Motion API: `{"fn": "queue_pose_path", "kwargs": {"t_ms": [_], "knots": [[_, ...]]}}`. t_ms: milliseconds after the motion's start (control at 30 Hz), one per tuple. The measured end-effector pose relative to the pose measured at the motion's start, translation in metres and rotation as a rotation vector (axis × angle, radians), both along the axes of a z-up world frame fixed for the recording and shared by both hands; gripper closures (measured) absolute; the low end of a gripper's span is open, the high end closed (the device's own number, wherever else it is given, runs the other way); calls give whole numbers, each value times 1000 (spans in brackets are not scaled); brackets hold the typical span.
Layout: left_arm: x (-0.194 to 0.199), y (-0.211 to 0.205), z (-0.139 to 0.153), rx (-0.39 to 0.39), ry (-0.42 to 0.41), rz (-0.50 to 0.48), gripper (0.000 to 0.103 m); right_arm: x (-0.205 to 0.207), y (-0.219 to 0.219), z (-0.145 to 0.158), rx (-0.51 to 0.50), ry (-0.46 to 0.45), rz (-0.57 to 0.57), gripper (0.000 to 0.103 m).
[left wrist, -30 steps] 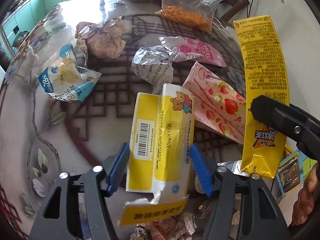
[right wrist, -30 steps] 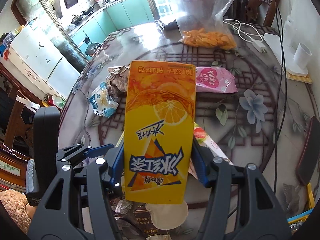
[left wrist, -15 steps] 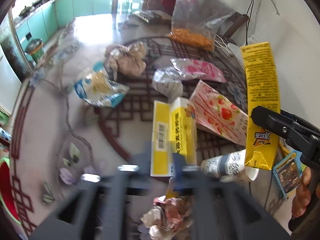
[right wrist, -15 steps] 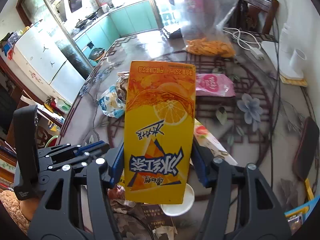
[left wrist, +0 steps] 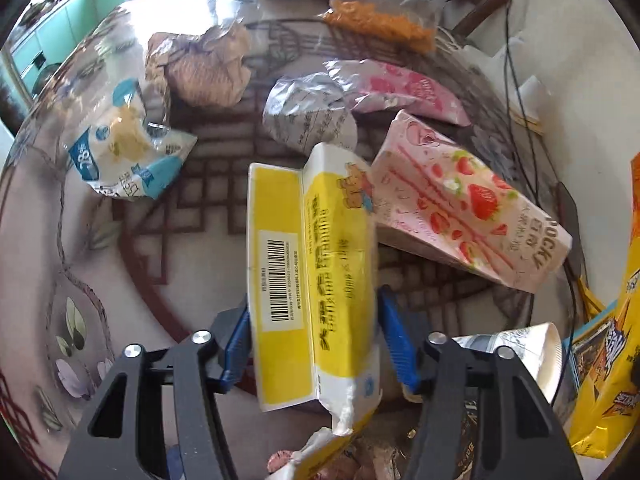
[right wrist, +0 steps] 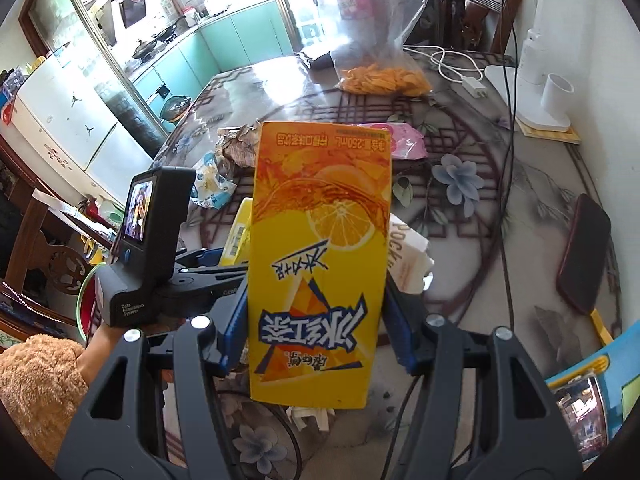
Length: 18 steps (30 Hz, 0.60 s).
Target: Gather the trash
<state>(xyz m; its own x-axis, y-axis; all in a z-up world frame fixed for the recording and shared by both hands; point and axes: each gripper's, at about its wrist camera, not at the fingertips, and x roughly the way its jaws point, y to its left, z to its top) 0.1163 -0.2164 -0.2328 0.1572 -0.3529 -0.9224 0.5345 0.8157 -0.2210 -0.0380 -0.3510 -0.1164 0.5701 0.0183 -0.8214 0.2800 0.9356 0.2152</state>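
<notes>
While the left gripper (left wrist: 314, 338) is pinching the yellow medicine box (left wrist: 308, 280) above the table (left wrist: 168, 248), the right gripper (right wrist: 314, 334) is clamping the tea carton (right wrist: 320, 264). Both are looking light and crushable, so flat-side grips seem best.

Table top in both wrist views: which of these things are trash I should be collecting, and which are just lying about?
Trash:
- yellow-and-white paper box, in the left tool
- yellow iced-tea carton, in the right tool
- pink strawberry Pocky box
- blue-and-white snack wrapper
- crumpled brown paper
- white paper cup

Lying about:
- red-cased phone
- white charger cable
- clear bag of orange snacks
</notes>
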Motion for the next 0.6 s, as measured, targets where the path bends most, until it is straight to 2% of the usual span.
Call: {"fn": "queue_pose_path", "kwargs": {"t_ms": [67,333,600], "knots": [[-2,7,7,-22,-13,10,52,0,3,2,1,-5,5,46],[-25,68,69,-93,-146,71,53,16,30,10,9,-35,91,46],[-42,141,108,-122,-233,232,52,35,79,19,34,-52,229,46]]}}
